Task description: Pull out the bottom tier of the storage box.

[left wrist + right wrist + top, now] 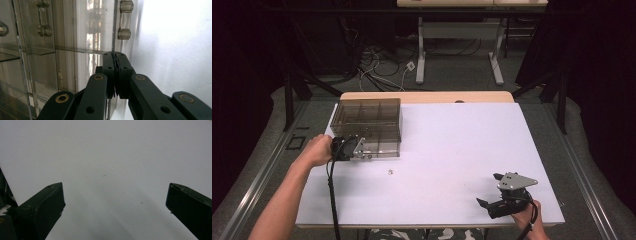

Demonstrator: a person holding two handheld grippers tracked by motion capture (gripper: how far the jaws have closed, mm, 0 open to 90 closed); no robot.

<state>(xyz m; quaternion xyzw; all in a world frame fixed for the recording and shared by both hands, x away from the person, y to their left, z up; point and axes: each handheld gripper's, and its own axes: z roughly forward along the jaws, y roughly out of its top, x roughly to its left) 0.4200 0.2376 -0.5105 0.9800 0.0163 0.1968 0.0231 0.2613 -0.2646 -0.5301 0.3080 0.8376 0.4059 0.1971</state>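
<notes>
Two grippers seen. Left gripper [362,151] jaws closed, clamped on thin front edge of clear box [368,120], at box's near corner; box set at table's [452,150] far left. Right gripper [490,190] jaws spread wide, nothing held, parked near table's near right edge. Small bit [390,172] lying between, well apart from both. White surface bare across middle; floor cables [377,70] seen beyond.
</notes>
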